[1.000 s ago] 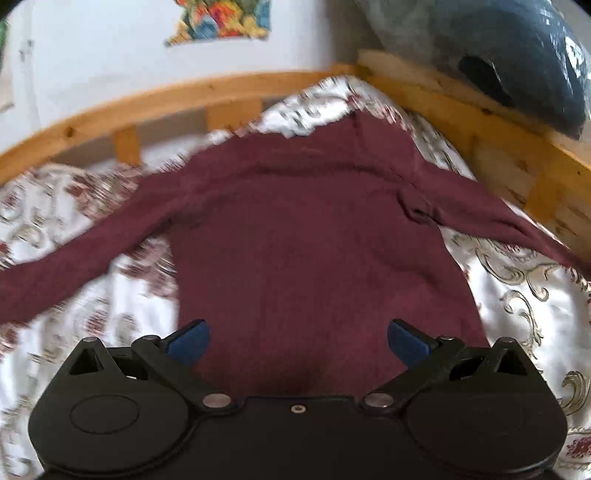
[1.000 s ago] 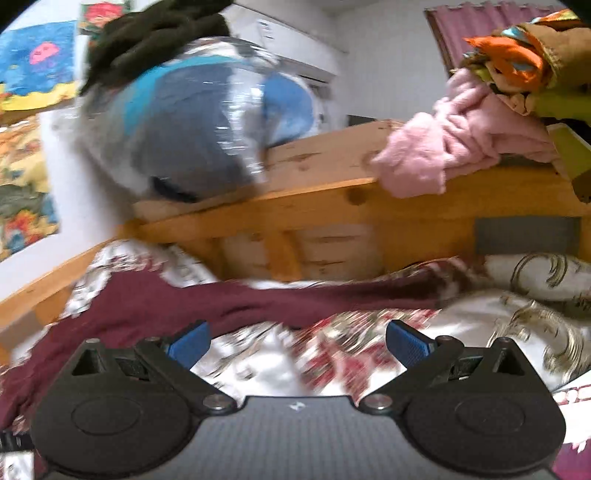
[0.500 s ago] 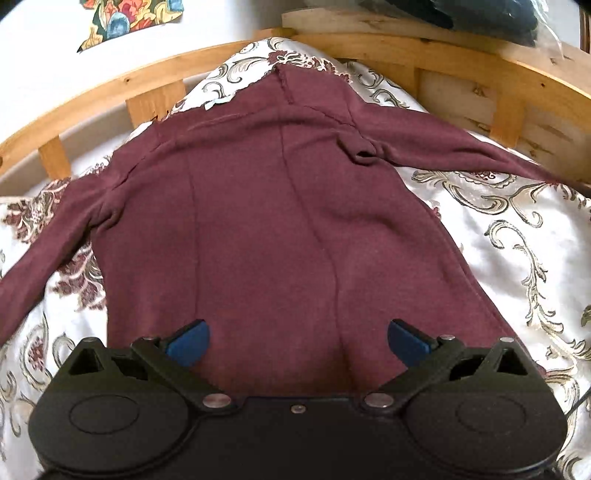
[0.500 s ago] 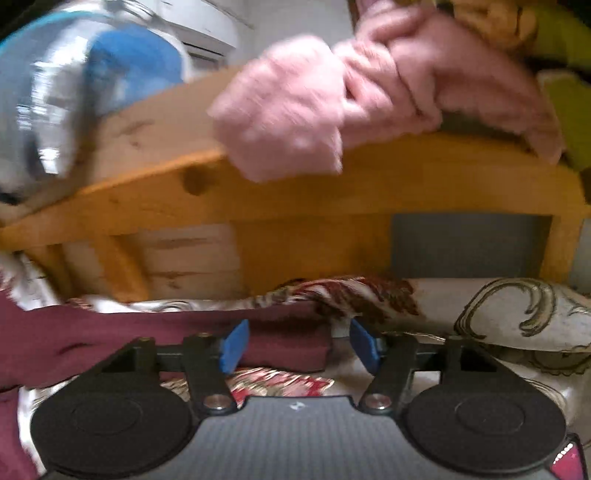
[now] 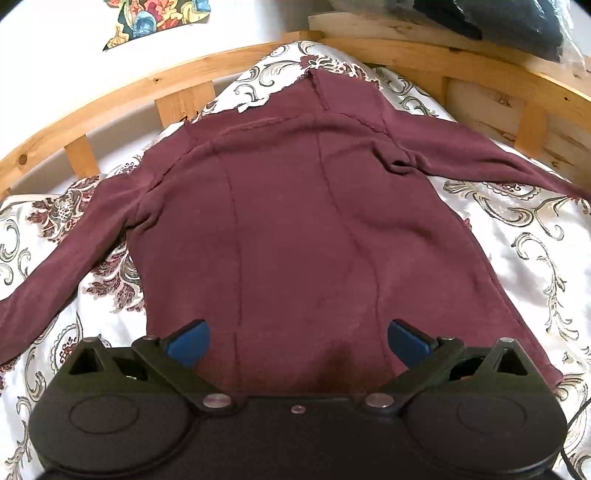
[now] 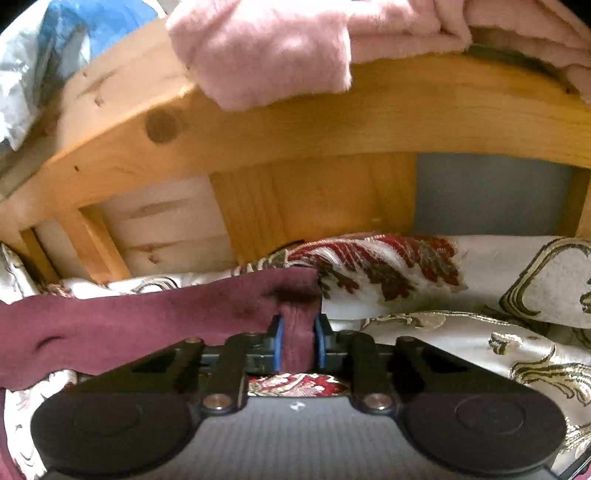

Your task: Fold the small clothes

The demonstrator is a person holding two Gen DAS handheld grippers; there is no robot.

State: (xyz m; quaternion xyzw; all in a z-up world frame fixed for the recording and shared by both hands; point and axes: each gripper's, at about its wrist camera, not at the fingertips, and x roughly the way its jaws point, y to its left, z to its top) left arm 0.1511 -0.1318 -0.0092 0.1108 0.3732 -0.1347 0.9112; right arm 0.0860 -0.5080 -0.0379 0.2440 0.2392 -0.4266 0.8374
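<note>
A maroon long-sleeved top point(image 5: 295, 221) lies flat on a floral white bedspread point(image 5: 517, 240), both sleeves spread out sideways. My left gripper point(image 5: 295, 341) is open and empty, held over the top's bottom hem. In the right wrist view my right gripper point(image 6: 297, 345) is shut on the cuff end of one maroon sleeve point(image 6: 147, 325), which runs off to the left over the bedspread point(image 6: 461, 332).
A wooden bed rail point(image 5: 110, 99) curves around the far side of the bed, and it stands close in front of the right gripper point(image 6: 332, 129). Pink clothing point(image 6: 280, 48) hangs over the rail. A plastic-wrapped dark bundle point(image 5: 498, 26) sits at the corner.
My right gripper moved to the sleeve end and closed on the cuff. My left gripper tilted and settled over the top's hem, still open.
</note>
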